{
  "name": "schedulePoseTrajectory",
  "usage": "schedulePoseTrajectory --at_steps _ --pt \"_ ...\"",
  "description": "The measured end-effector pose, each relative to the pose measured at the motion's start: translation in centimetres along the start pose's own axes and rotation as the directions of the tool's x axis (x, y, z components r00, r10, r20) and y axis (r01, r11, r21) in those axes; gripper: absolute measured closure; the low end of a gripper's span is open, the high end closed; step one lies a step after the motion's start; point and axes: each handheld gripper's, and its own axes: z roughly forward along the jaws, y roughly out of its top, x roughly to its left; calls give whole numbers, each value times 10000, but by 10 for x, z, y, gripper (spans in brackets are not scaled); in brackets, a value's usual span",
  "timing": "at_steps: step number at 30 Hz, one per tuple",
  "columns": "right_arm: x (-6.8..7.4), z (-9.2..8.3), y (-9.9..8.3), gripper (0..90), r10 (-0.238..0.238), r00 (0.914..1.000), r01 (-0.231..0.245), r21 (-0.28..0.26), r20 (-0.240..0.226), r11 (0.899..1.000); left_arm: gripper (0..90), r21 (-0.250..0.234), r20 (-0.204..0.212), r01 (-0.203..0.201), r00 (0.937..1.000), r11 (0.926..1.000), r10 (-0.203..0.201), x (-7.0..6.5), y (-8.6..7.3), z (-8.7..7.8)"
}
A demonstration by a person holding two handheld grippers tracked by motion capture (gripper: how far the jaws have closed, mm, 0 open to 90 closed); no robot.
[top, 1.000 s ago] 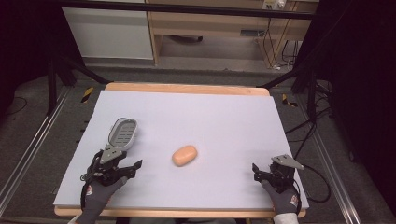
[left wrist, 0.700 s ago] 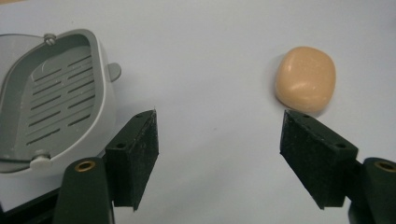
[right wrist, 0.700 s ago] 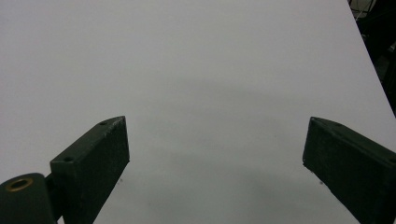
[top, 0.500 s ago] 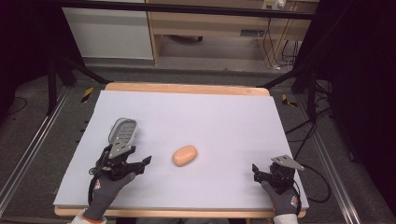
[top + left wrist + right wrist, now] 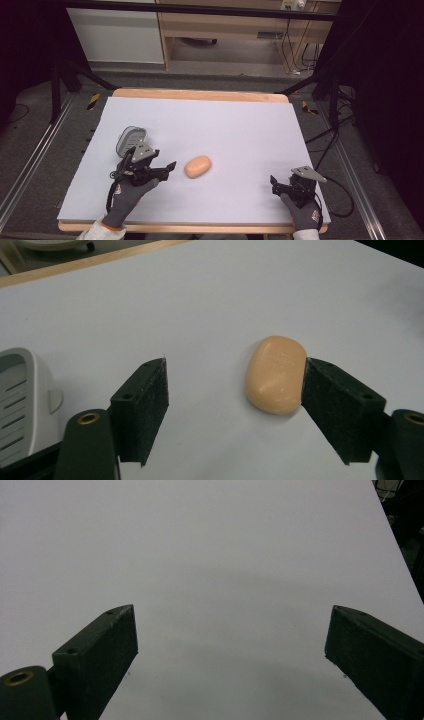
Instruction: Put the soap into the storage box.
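A peach-coloured oval soap bar (image 5: 198,166) lies on the white table sheet (image 5: 235,130), left of centre. My left gripper (image 5: 167,167) is just left of it, held in a gloved hand, jaws open. In the left gripper view the soap bar (image 5: 276,374) sits just ahead of the open left gripper (image 5: 235,372), close against the tip of the right-hand jaw and not between the pads. A grey slotted soap dish (image 5: 131,139) lies behind the left hand, and the soap dish (image 5: 22,400) appears at that view's left edge. My right gripper (image 5: 278,184) rests open near the front right corner, nothing between its jaws (image 5: 230,630).
The wooden table edge (image 5: 200,94) runs along the far side. Beyond it stand a shelf unit (image 5: 225,30) and black stand legs (image 5: 75,75). Cables (image 5: 340,200) trail off the right side of the table.
My left gripper has moved right and a little nearer, from beside the soap dish up to the soap bar. The right gripper has stayed put.
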Motion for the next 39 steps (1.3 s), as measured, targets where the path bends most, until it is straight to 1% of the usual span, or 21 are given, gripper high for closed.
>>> schedulePoseTrajectory --at_steps 2,3,6,7,10,13,14,15,16,17,18,19,23,24,25,26,29,32,37,38,39 --pt "0 0 0 68 -10 10000 10 3 11 10000 259 102 81 -128 9999 9999 128 -3 2 5" --pt "0 0 0 68 -10 10000 10 3 11 10000 259 102 81 -128 9999 9999 128 -3 2 5" --pt "0 1 0 68 -37 10000 37 54 28 10000 256 194 155 -173 9997 9997 170 -7 4 12" --pt "1 1 0 68 -27 10000 26 57 51 10000 255 314 223 -250 9995 9992 243 -9 6 17" --pt "1 1 0 68 -46 10000 46 41 58 10000 255 414 282 -292 9992 9987 281 -11 7 22" --pt "1 1 1 68 -30 10000 30 78 24 10000 252 591 357 -453 9984 9972 432 -15 12 31" --pt "1 1 1 68 -30 10000 30 78 24 10000 251 591 357 -453 9984 9972 432 -15 12 31" --pt "1 2 1 67 -96 10000 96 55 19 9999 249 643 402 -478 9982 9968 453 -17 14 35" --pt "1 2 1 67 -96 10000 96 55 19 9999 248 643 402 -478 9982 9968 453 -17 14 35" --pt "2 1 1 66 -85 10000 85 52 11 9999 246 714 466 -527 9977 9961 494 -20 15 39" --pt "2 1 1 66 -85 10000 85 52 11 9999 245 714 466 -527 9977 9961 494 -20 15 39" --pt "2 1 1 66 -103 9999 103 56 -11 9999 243 811 471 -590 9974 9950 553 -22 16 44" --pt "2 2 1 66 -101 9999 101 96 -27 9999 239 995 523 -669 9967 9928 619 -25 17 52" --pt "2 2 1 66 -101 9999 101 96 -27 9999 238 995 523 -669 9967 9928 619 -25 17 52" --pt "2 2 1 66 -91 10000 92 126 -40 9999 237 1094 545 -692 9965 9916 635 -27 17 56" --pt "2 2 1 66 -91 10000 92 126 -40 9999 236 1094 545 -692 9965 9916 635 -27 17 56" --pt "2 3 1 66 -86 9999 86 131 -63 9999 234 1321 588 -762 9959 9883 689 -29 17 65" --pt "2 3 1 66 -63 9999 64 162 -83 9998 232 1372 583 -756 9960 9877 682 -31 17 68" --pt "2 3 1 66 -79 9999 81 181 -124 9998 228 1717 636 -903 9947 9810 804 -35 16 80" --pt "2 3 1 66 -79 9999 81 181 -124 9998 228 1717 636 -903 9947 9810 804 -35 16 80" --pt "2 3 1 66 -85 9999 87 189 -124 9998 227 1847 642 -965 9942 9780 860 -35 16 83"
